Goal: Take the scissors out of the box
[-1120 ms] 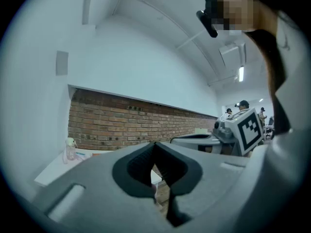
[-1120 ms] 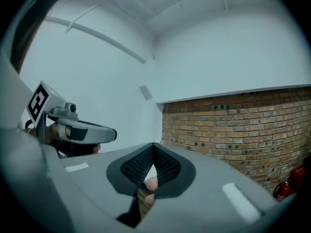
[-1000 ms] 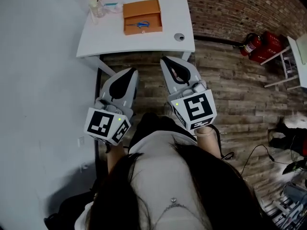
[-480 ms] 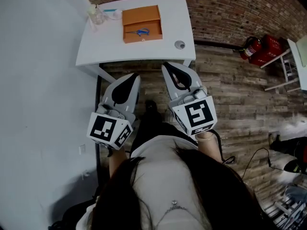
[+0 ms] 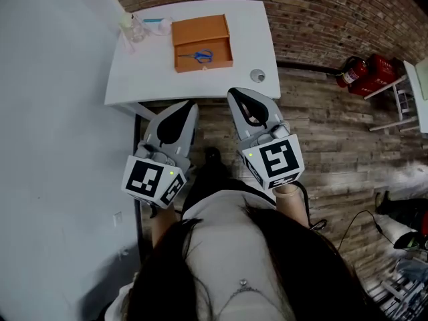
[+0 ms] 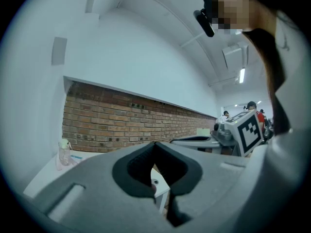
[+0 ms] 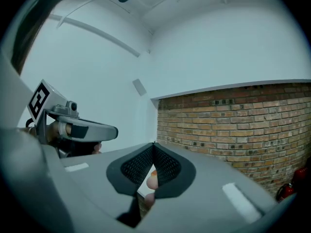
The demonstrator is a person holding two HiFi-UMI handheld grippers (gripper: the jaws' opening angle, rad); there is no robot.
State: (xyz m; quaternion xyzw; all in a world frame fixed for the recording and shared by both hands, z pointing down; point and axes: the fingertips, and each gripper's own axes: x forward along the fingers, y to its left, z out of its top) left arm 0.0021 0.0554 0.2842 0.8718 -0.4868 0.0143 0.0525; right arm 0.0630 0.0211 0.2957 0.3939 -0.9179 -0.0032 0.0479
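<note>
Head view shows the white desk (image 5: 147, 72) nearer than a second ago: the person has walked up to it, and its near edge now lies just ahead of both tools. The left fingers (image 5: 190, 105) are closed tip to tip with nothing between them, just short of that edge. The right fingers (image 5: 233, 93), also closed and empty, just overlap it in the picture. I judge this is approach only; nothing is reached, and the fingers must part before any grasp. On the desk a clear bottle (image 5: 131, 27) stands at the left. To its right lies the orange box (image 5: 200, 27), well ahead of both tools. The scissors (image 5: 196, 56), blue-handled, small and thin, lie flat in its nearer half.
</note>
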